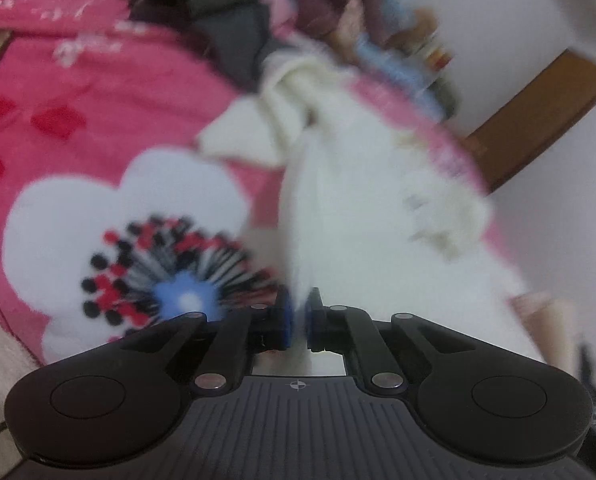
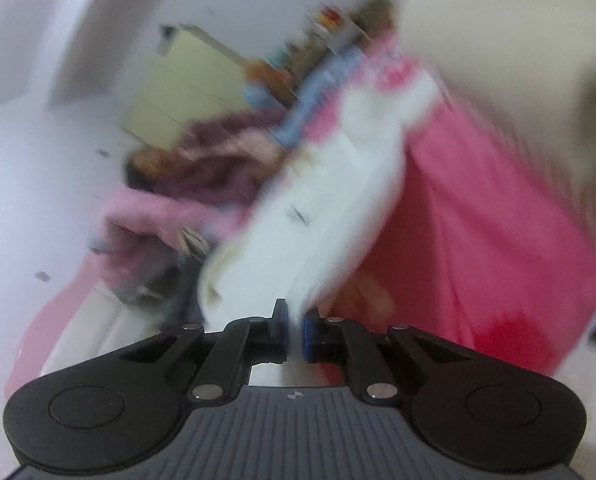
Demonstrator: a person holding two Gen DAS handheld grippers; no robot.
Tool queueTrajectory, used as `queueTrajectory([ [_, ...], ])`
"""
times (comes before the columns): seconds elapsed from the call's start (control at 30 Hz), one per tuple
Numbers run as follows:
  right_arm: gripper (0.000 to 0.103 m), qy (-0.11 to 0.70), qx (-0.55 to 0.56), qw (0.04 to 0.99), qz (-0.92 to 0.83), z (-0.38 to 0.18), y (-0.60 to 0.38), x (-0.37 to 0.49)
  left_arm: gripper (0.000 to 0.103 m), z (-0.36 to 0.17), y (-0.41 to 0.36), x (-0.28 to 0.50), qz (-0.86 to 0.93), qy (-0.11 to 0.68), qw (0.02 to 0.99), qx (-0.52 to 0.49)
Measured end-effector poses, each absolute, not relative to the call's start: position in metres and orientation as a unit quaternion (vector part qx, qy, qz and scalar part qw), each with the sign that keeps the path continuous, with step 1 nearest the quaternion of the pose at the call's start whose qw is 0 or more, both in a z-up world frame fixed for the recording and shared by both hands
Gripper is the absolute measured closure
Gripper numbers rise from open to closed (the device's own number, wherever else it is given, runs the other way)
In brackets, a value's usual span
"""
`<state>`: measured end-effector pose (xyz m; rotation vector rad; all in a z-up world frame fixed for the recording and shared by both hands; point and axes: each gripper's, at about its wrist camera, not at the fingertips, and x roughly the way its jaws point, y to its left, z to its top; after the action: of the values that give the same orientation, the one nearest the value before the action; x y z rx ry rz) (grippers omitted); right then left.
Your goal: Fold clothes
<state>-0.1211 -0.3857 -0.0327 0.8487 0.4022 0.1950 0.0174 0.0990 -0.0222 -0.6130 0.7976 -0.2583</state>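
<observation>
A white fleecy garment [image 1: 349,200] stretches away from my left gripper [image 1: 299,318], which is shut on its near edge. It hangs above a pink blanket [image 1: 98,100] with a large white flower print. In the right wrist view the same white garment [image 2: 317,208] runs up from my right gripper [image 2: 295,332], which is shut on its edge. Both views are blurred by motion.
A heap of dark, maroon and pink clothes [image 1: 234,20] lies at the far side of the bed, and it also shows in the right wrist view [image 2: 202,168]. A brown wooden headboard [image 1: 537,112] and white wall stand to the right. A pale yellow cabinet [image 2: 182,88] is behind.
</observation>
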Motion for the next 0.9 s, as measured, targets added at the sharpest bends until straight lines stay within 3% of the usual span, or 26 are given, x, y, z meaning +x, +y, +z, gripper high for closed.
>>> queueTrajectory([
  [0.27, 0.096, 0.140, 0.351, 0.920, 0.106, 0.037, -0.404, -0.179, 0.098, 0.022, 0.097, -0.040, -0.236, 0.365, 0.855, -0.283],
  [0.37, 0.093, 0.196, 0.377, 0.902, 0.082, 0.017, -0.420, -0.188, 0.097, 0.002, 0.092, -0.049, -0.250, 0.414, 0.836, -0.258],
  [0.5, 0.091, 0.361, 0.380, 0.851, -0.029, -0.032, -0.427, -0.181, 0.095, -0.036, 0.100, -0.047, -0.191, 0.482, 0.819, -0.245],
  [0.6, 0.090, 0.355, 0.349, 0.864, -0.077, -0.029, -0.426, -0.191, 0.091, -0.036, 0.119, -0.043, -0.155, 0.475, 0.825, -0.263],
  [0.67, 0.085, 0.315, 0.357, 0.876, -0.072, -0.017, -0.426, -0.189, 0.084, -0.029, 0.126, -0.029, -0.132, 0.454, 0.844, -0.253],
  [0.73, 0.074, 0.286, 0.359, 0.886, -0.056, -0.010, -0.421, -0.174, 0.060, -0.023, 0.130, -0.012, -0.106, 0.429, 0.866, -0.233],
  [0.8, 0.072, 0.273, 0.354, 0.894, -0.033, -0.006, -0.411, -0.149, 0.048, -0.017, 0.134, 0.006, -0.080, 0.404, 0.886, -0.214],
  [0.9, 0.072, 0.275, 0.352, 0.894, 0.015, -0.013, -0.387, -0.104, 0.039, -0.019, 0.139, 0.044, -0.044, 0.376, 0.905, -0.196],
])
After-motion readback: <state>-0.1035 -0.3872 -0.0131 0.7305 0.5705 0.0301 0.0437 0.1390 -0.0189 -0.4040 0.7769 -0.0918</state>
